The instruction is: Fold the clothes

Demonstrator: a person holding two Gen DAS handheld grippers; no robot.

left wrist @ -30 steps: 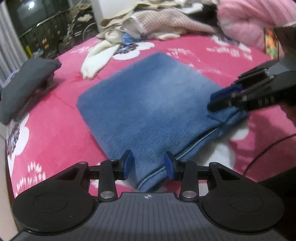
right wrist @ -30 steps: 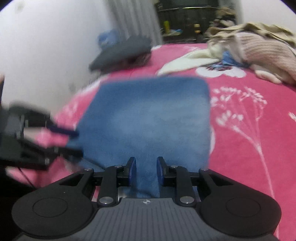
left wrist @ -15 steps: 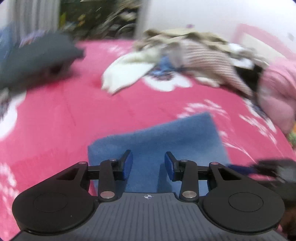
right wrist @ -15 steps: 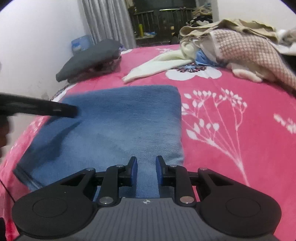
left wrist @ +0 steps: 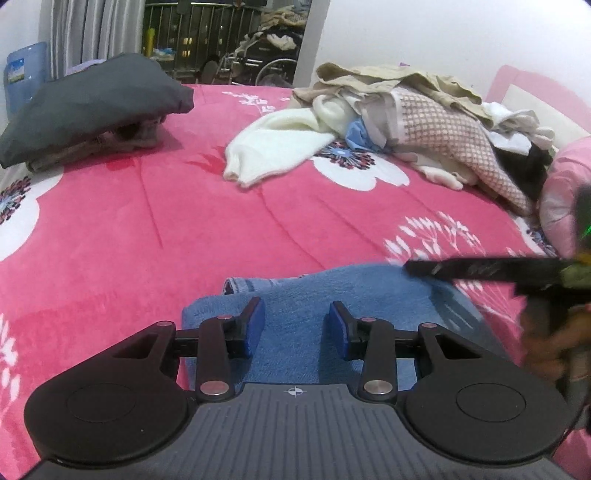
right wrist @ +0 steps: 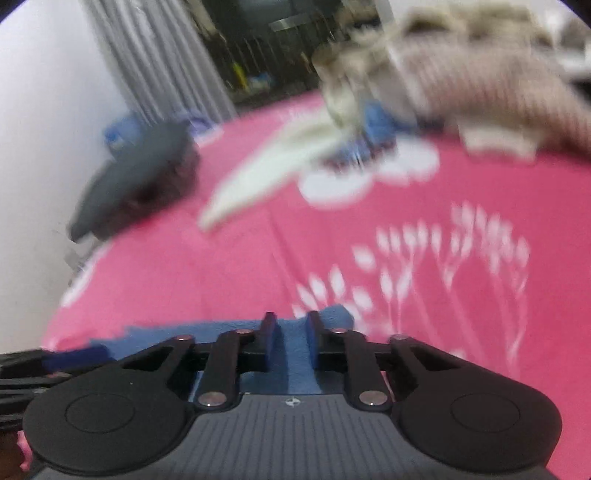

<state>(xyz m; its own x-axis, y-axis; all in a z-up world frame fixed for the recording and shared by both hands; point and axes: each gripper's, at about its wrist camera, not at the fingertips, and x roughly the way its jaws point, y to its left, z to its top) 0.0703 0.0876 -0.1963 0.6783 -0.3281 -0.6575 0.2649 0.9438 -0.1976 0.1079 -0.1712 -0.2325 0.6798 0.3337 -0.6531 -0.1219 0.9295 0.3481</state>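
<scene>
Home bedroom. Bed covered by a pink floral blanket (left wrist: 155, 221), pink padded headboard (left wrist: 524, 88) at the far right. Unsorted heap of clothes (left wrist: 417, 110) on the bed, dark folded garments (left wrist: 92, 107) stacked at the left. Grey curtains (left wrist: 85, 33) by the wall, blue water jug (left wrist: 22, 81) in the corner. Doorway behind opens onto a cluttered space with a wheelchair (left wrist: 273, 70) and metal railing (left wrist: 177, 33).

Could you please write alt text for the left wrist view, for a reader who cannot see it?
The left gripper, jaws apart, hovers over a folded blue garment on a pink floral blanket. The right gripper reaches in from the right; a heap of unfolded clothes and a folded dark garment lie beyond.
</scene>
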